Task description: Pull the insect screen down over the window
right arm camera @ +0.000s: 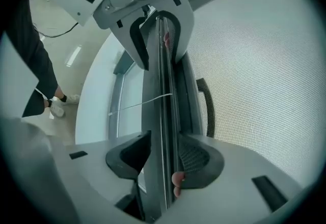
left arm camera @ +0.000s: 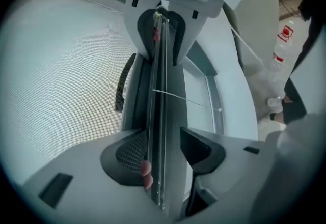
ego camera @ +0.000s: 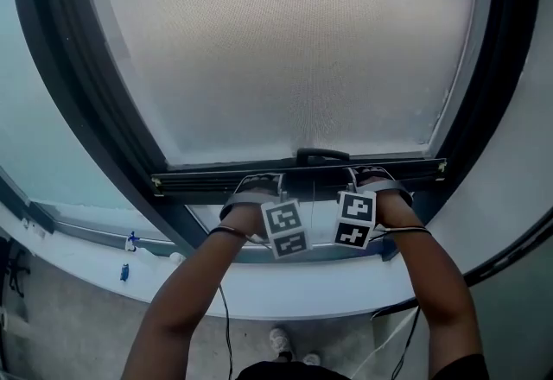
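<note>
The grey mesh insect screen (ego camera: 285,41) covers most of the window. Its dark bottom bar (ego camera: 298,177) lies just above the lower frame and carries a black handle (ego camera: 322,155) at its middle. My left gripper (ego camera: 257,188) is shut on the bar left of the handle, and my right gripper (ego camera: 370,178) is shut on it to the right. In the left gripper view the bar (left arm camera: 162,116) runs straight through the left gripper (left arm camera: 163,154). In the right gripper view the bar (right arm camera: 165,95) passes through the right gripper (right arm camera: 163,159) the same way.
A dark window frame (ego camera: 82,85) borders the screen on both sides, with a white sill (ego camera: 285,283) below. A thin white cord (left arm camera: 183,98) crosses by the bar. A plastic bottle (left arm camera: 282,45) stands on the floor, and the person's shoes (ego camera: 278,339) show below.
</note>
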Action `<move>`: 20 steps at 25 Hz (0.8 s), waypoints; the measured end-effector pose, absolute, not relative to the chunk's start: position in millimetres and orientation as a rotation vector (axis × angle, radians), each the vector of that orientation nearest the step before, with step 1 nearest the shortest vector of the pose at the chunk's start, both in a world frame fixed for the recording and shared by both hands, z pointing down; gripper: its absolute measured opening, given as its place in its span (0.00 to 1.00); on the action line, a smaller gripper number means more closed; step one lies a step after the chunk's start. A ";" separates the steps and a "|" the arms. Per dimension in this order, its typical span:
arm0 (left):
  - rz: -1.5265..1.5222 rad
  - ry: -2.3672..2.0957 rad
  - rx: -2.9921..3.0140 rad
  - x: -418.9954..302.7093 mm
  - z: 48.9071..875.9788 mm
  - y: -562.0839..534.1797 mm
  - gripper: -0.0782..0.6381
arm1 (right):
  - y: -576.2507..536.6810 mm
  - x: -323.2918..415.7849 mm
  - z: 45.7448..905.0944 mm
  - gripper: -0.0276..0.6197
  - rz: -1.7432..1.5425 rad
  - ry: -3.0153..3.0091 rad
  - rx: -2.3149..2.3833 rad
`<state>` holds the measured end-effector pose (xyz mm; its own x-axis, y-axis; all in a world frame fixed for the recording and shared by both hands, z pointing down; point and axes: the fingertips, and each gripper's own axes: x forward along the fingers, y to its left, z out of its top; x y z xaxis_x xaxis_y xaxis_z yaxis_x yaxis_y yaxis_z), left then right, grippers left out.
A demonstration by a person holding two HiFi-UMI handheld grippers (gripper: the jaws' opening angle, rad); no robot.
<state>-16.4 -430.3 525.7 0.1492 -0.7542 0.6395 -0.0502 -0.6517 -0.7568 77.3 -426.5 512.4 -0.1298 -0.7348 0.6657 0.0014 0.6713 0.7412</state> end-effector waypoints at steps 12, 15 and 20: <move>-1.564 0.739 -1.956 -14.1 537.8 -423.0 0.39 | -421.4 79.1 523.9 0.31 -0.660 -1.549 0.565; -1.539 0.766 -1.940 -13.9 545.2 -425.1 0.39 | -422.6 78.8 531.3 0.31 -0.665 -1.545 0.574; -1.515 0.791 -1.974 -13.1 543.4 -430.6 0.39 | -428.2 77.9 531.4 0.29 -0.660 -1.572 0.590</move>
<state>-13.1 -430.6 543.4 0.2019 -0.7204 0.6635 -0.1328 -0.6914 -0.7102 77.9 -428.2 531.4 -0.0995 -0.7067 0.7005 0.0054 0.7036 0.7105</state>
